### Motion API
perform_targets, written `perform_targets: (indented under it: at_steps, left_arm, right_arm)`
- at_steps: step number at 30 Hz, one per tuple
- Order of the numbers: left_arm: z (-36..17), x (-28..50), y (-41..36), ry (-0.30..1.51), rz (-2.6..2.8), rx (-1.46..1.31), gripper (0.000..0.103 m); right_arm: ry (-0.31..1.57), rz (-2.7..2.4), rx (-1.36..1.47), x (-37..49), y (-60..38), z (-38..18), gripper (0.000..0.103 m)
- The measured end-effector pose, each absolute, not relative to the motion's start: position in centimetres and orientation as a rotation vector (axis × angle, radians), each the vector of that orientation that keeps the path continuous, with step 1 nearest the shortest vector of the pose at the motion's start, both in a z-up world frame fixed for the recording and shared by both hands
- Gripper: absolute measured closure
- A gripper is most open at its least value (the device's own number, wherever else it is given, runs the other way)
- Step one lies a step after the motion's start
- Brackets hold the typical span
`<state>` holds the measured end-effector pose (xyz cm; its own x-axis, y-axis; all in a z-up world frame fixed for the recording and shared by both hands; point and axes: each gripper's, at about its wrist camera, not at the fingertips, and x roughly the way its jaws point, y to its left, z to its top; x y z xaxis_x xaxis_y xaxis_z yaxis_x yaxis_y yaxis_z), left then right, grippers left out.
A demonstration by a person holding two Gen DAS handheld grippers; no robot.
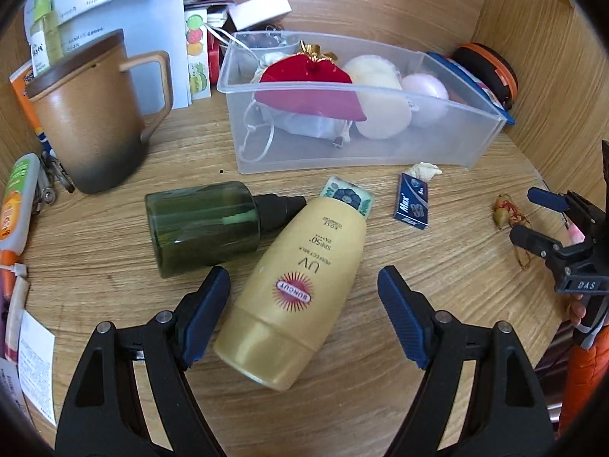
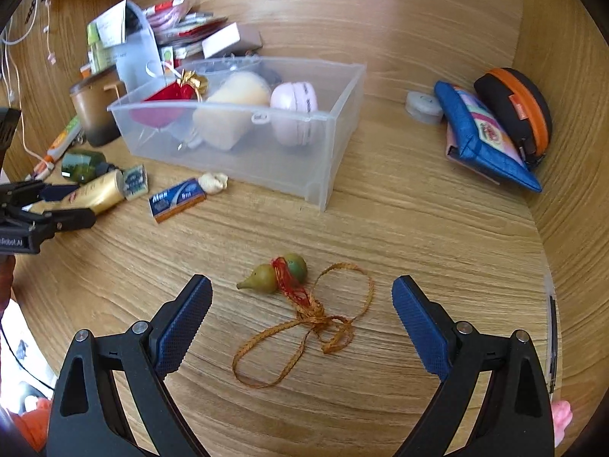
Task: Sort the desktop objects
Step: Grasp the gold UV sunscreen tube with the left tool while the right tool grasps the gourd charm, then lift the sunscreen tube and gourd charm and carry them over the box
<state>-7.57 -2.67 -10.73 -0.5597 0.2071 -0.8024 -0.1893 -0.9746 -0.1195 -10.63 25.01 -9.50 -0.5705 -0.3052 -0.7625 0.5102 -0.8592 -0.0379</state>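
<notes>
A gold sunscreen bottle (image 1: 297,289) lies on the wooden desk between the open fingers of my left gripper (image 1: 304,285), with gaps to both pads. A dark green bottle (image 1: 205,224) lies against it on the left. In the right wrist view, a small green gourd charm (image 2: 276,274) with an orange cord (image 2: 316,320) lies between the spread fingers of my right gripper (image 2: 302,293), which is open and touches nothing. The same charm (image 1: 508,213) and the right gripper (image 1: 540,221) show at the right edge of the left wrist view.
A clear plastic bin (image 1: 342,141) holds a red pouch, a cream puff and a pink case. A brown mug (image 1: 91,122) stands left, papers behind it. A blue staples box (image 1: 413,205) lies by the bin. A blue pouch (image 2: 483,137) and black-orange case (image 2: 521,106) sit far right.
</notes>
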Motion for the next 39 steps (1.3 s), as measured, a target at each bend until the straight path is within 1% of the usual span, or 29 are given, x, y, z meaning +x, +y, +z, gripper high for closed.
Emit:
perform_targets:
  at_steps: [3, 6, 7, 9, 11, 13, 14, 16, 18, 19, 21, 23, 29, 39]
  left_arm:
    - [-10.7, -7.8, -2.5, -0.038, 2.587, -1.336, 0.023]
    - [-10.8, -7.9, -1.9, 0.016, 2.595, -1.337, 0.025]
    - [-10.8, -7.9, -1.6, 0.045, 2.603, -1.338, 0.027]
    - [-10.9, -7.9, -1.3, 0.083, 2.623, -1.335, 0.032]
    - [-10.9, -7.9, -1.2, 0.112, 2.623, -1.332, 0.036]
    - [-10.9, -8.0, -1.0, 0.139, 2.625, -1.326, 0.041]
    - [-10.9, -8.1, -0.9, 0.138, 2.623, -1.32, 0.042]
    - [-11.0, -8.3, -0.3, 0.17, 2.612, -1.301, 0.05]
    - [-10.9, -8.6, 0.2, 0.186, 2.596, -1.295, 0.053]
    - [-10.9, -8.7, 0.5, 0.197, 2.589, -1.293, 0.054]
    - [-10.9, -8.8, 0.8, 0.2, 2.58, -1.294, 0.054]
    - [-10.9, -8.7, 1.1, 0.194, 2.575, -1.294, 0.054]
    - [-10.8, -7.8, 1.2, 0.133, 2.565, -1.277, 0.055]
    - [-9.8, -6.6, 0.6, 0.016, 2.598, -1.221, 0.055]
  right_arm:
    - [0.33, -2.391, 1.113, -11.1, 25.1, -9.7, 0.01]
    - [0.325, -2.385, 1.129, -11.6, 24.9, -9.9, 0.01]
    - [0.327, -2.378, 1.137, -11.7, 24.8, -10.0, 0.011]
    - [0.34, -2.364, 1.15, -11.7, 24.4, -10.2, 0.019]
    - [0.371, -2.344, 1.171, -11.8, 23.8, -10.7, 0.024]
    - [0.372, -2.335, 1.168, -11.8, 23.5, -10.8, 0.026]
    - [0.367, -2.33, 1.166, -11.9, 23.4, -10.9, 0.026]
    - [0.367, -2.325, 1.15, -11.8, 23.1, -11.0, 0.031]
    - [0.368, -2.318, 1.134, -11.7, 22.8, -11.0, 0.04]
    - [0.368, -2.317, 1.128, -11.6, 22.7, -11.0, 0.043]
    - [0.365, -2.312, 1.115, -11.3, 22.5, -10.8, 0.055]
    - [0.355, -2.311, 1.11, -11.2, 22.4, -10.6, 0.064]
    - [0.302, -2.295, 1.115, -10.7, 22.4, -10.4, 0.064]
    - [0.3, -2.311, 1.027, -9.7, 22.3, -8.2, 0.064]
